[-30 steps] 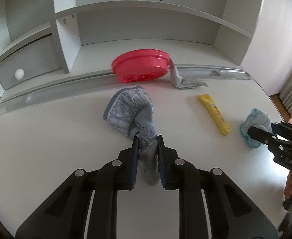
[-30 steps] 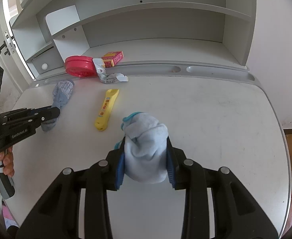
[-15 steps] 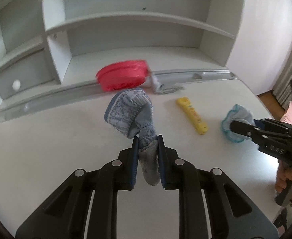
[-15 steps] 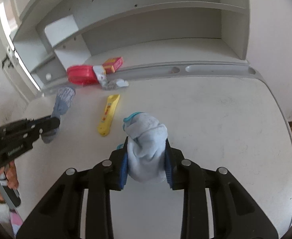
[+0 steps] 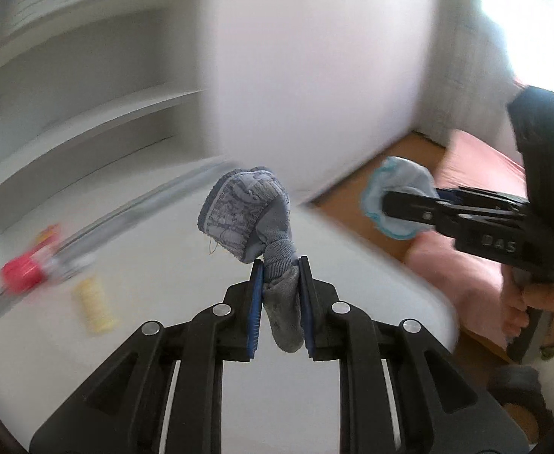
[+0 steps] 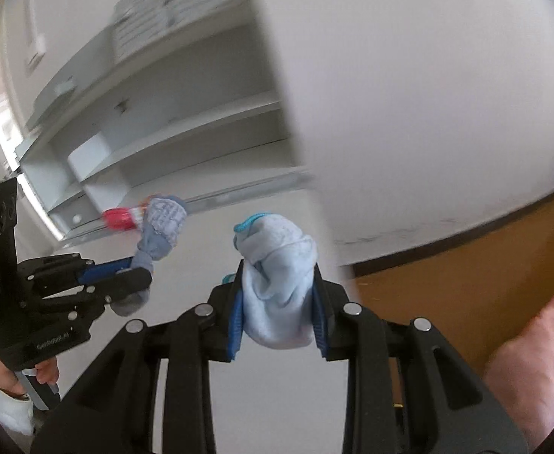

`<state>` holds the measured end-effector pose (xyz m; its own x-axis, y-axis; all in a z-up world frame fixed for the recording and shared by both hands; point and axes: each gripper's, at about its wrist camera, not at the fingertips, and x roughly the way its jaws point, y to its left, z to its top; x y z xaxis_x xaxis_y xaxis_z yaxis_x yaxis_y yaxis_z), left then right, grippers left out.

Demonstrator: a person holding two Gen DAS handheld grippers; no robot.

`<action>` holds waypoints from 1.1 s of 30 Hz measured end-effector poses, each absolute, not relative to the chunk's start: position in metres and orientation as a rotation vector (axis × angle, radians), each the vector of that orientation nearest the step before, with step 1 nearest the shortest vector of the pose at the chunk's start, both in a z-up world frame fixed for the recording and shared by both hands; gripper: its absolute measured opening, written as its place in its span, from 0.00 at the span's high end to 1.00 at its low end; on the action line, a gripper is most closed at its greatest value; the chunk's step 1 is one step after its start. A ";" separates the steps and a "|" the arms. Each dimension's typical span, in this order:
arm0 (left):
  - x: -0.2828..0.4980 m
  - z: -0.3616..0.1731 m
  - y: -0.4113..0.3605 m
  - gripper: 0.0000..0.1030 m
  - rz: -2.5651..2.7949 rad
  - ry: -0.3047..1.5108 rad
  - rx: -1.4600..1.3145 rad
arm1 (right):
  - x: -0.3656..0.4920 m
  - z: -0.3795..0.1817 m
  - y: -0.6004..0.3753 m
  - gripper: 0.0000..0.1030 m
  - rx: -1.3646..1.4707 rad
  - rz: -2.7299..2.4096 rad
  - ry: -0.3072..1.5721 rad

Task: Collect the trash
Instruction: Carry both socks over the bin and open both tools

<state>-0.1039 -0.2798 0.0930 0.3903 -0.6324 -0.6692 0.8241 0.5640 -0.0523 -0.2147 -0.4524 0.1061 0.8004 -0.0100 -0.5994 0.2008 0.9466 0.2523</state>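
My left gripper [image 5: 280, 265] is shut on a grey-blue patterned sock [image 5: 248, 213] and holds it in the air above the white desk [image 5: 163, 302]. It also shows in the right wrist view [image 6: 140, 270], with the sock [image 6: 161, 223] sticking up from it. My right gripper [image 6: 278, 265] is shut on a light blue sock with a teal cuff [image 6: 277, 253], held up over the desk's right edge. In the left wrist view the right gripper [image 5: 386, 204] holds that sock [image 5: 398, 181] above the floor.
A red bowl [image 5: 21, 274] and a yellow packet [image 5: 93, 304] lie blurred on the desk at left. White shelves [image 6: 155, 113] stand behind. A white wall [image 5: 314, 75], brown floor [image 6: 466, 261] and pink fabric [image 5: 477, 166] lie to the right.
Both grippers have lifted their socks off the desk and swung to the right, toward the desk's right edge and the floor. The views are now motion-blurred.
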 end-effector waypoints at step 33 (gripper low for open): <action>-0.272 -0.234 -0.475 0.68 -1.143 1.337 0.771 | -0.351 -0.244 -0.598 0.29 0.885 -0.251 1.323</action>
